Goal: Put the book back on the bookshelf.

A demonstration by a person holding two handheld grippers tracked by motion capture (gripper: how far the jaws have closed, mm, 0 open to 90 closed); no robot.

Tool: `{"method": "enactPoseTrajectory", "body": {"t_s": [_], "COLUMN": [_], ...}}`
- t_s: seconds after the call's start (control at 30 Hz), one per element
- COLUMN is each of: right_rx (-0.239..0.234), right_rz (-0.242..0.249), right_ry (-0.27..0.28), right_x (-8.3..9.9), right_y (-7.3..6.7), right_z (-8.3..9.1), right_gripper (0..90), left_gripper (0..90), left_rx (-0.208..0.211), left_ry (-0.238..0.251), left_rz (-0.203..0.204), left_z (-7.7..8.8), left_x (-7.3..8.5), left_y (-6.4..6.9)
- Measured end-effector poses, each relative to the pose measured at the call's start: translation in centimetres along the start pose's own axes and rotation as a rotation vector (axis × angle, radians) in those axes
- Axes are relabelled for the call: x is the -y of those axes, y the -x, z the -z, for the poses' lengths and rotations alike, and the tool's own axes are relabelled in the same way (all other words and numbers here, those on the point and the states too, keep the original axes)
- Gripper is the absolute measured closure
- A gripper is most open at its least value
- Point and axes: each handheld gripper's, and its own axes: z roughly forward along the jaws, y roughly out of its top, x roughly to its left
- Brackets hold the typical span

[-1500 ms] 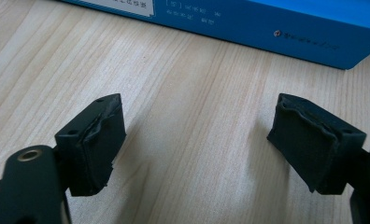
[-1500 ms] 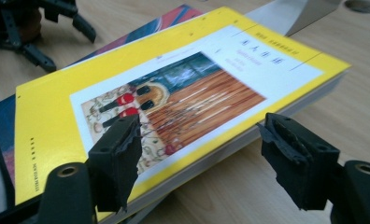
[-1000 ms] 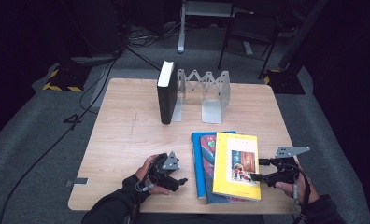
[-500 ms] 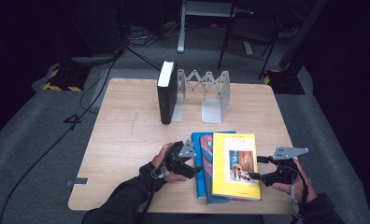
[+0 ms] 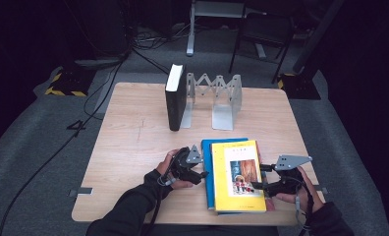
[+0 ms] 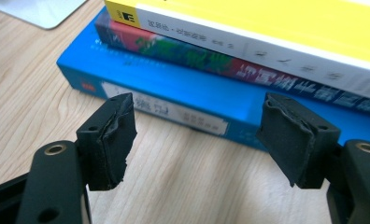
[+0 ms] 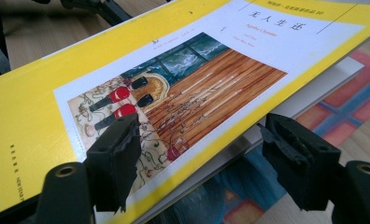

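Observation:
Three books lie stacked near the table's front edge: a yellow book (image 5: pixel 237 174) on top, a colourful one (image 6: pixel 220 60) in the middle, a blue book (image 5: pixel 208 172) at the bottom. My left gripper (image 5: pixel 198 170) is open at the stack's left side, its jaws level with the blue spine (image 6: pixel 174 109) and just short of it; the left gripper (image 6: pixel 197 135) holds nothing. My right gripper (image 5: pixel 261 184) is open at the stack's right side. In the right gripper view the right gripper (image 7: pixel 202 149) straddles the long edge of the yellow book (image 7: pixel 141 74), one jaw over the cover, the other beside it.
A black book (image 5: pixel 175 98) stands upright against a metal accordion book rack (image 5: pixel 217 96) at the table's far middle. Bare wooden tabletop (image 5: pixel 128 142) lies to the left of the stack. Chair legs and cables lie on the floor beyond.
My left gripper has moved right and forward up to the spine side of the stack. My right gripper has stayed at the yellow book's right edge.

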Motion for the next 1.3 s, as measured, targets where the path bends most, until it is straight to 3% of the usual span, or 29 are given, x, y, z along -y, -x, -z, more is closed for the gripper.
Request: {"method": "enactPoseTrajectory", "body": {"t_s": [0.1, 0.2, 0.33, 0.43, 0.53, 0.6, 0.77, 0.9, 1.1, 1.2, 1.3], "right_rx": [-0.033, -0.069, -0.111, -0.108, -0.117, -0.098, -0.108, -0.118, -0.117, -0.153, -0.181], "right_rz": [-0.022, -0.057, -0.062, -0.041, -0.016, 0.016, 0.036, 0.027, 0.006, -0.033, -0.067], "right_ry": [-0.015, -0.035, -0.071, -0.084, -0.056, -0.045, 0.0, 0.016, 0.017, 0.038, 0.103], "right_x": [-0.2, -0.2, -0.6, -1.0, -1.1, -1.4, -1.8, -1.9, -2.5, -2.7, -2.7], "right_y": [0.5, 1.4, 2.0, 1.9, 1.2, 0.6, 0.2, 0.3, 0.9, 1.6, 2.2], "right_z": [-0.5, -1.0, -1.3, -1.6, -1.9, -1.8, -1.5, -1.6, -2.8, -3.0, -2.7], "right_gripper": [26.8, 20.1, 17.9, 17.8, 24.4, 29.8, 39.4, 40.3, 33.3, 36.8, 47.0], "left_gripper": [27.9, 27.5, 27.2, 26.2, 25.7, 25.0, 26.3, 26.8, 34.7, 36.5, 40.8], "left_rx": [-0.008, -0.007, -0.007, -0.006, -0.014, -0.011, -0.024, -0.024, -0.031, -0.027, -0.018], "left_ry": [0.003, 0.007, 0.008, 0.009, 0.003, -0.002, 0.0, 0.006, 0.017, 0.025, 0.049], "left_rz": [0.002, 0.004, 0.013, 0.02, 0.01, 0.017, 0.03, 0.049, 0.064, 0.067, 0.067], "left_z": [-0.1, -0.2, -0.2, -0.2, -0.3, -0.3, -0.5, -0.6, -0.6, -0.5, -0.2], "left_x": [0.1, 0.1, 0.1, 0.1, 0.2, 0.3, 0.8, 0.9, 1.1, 1.1, 0.9], "left_y": [-0.2, -0.3, -0.4, -0.5, -0.5, -0.6, -0.8, -1.1, -1.3, -1.6, -1.6]}}
